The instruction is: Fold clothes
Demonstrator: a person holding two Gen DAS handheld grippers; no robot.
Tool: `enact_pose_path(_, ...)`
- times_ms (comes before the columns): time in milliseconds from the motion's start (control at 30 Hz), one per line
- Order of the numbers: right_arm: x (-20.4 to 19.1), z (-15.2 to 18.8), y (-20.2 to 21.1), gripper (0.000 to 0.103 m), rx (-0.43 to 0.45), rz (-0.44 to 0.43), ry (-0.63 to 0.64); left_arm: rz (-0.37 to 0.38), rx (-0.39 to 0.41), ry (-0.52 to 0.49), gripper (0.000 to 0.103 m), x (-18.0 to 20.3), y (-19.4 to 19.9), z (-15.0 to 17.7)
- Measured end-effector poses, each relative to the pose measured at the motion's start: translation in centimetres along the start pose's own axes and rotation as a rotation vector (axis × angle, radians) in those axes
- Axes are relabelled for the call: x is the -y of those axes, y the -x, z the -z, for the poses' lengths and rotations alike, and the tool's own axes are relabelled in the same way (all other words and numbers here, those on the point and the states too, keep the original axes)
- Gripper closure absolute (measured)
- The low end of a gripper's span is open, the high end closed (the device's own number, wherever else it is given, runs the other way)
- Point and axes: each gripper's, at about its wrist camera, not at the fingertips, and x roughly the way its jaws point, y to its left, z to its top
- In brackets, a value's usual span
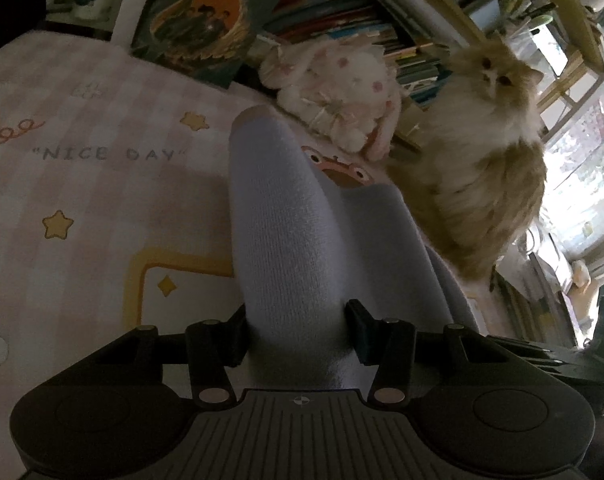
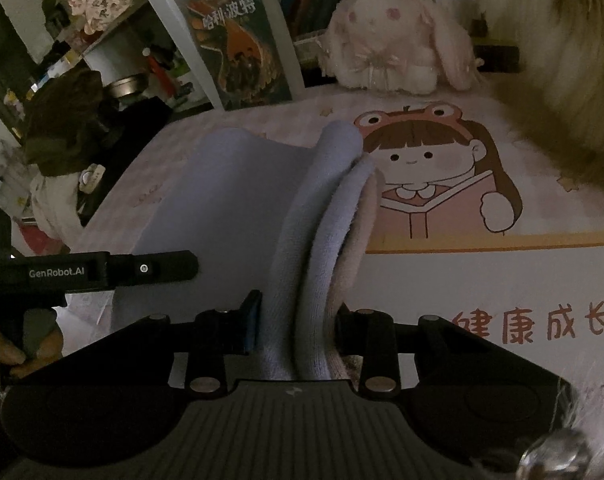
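in the left wrist view, the left gripper [image 1: 298, 334] is clenched on a bunched fold of a pale blue knit garment [image 1: 278, 216], which rises from between its fingers and runs away over a pink checked mat [image 1: 82, 128] printed "nice day". a long-haired ginger cat [image 1: 489, 160] sits just beside the cloth's right edge, with a plush rabbit [image 1: 333, 88] and a book [image 1: 206, 16] propped behind. the risk seen here is the cat: a paw or its weight on the hem would drag the fold askew, or the gripper could brush the animal if it swings to the right.

in the right wrist view, the right gripper [image 2: 298, 328] is clamped on a thick wad of the same garment [image 2: 230, 200], several blue layers with a pinkish layer against the right finger. the rest lies spread flat on the mat to the left, and the other gripper's finger [image 2: 150, 268] reaches in at that side, held by a hand [image 2: 18, 344]. the cat's fur [image 2: 561, 92] fills the upper right corner. so many layers in one pinch could slip unevenly, and the inner one may slide out and leave a crooked edge. pulling the two grips apart would stretch the knit rather than lay it. the dim light also makes edges hard to line up.
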Motion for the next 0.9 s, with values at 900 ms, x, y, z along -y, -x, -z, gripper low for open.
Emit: enact_pose_path(900,-7.5,-0.3,-2.0,0.071,0.026,0.065,0.020,0.073,0.033,-0.019,0.055,-5.7,3.2,-2.9)
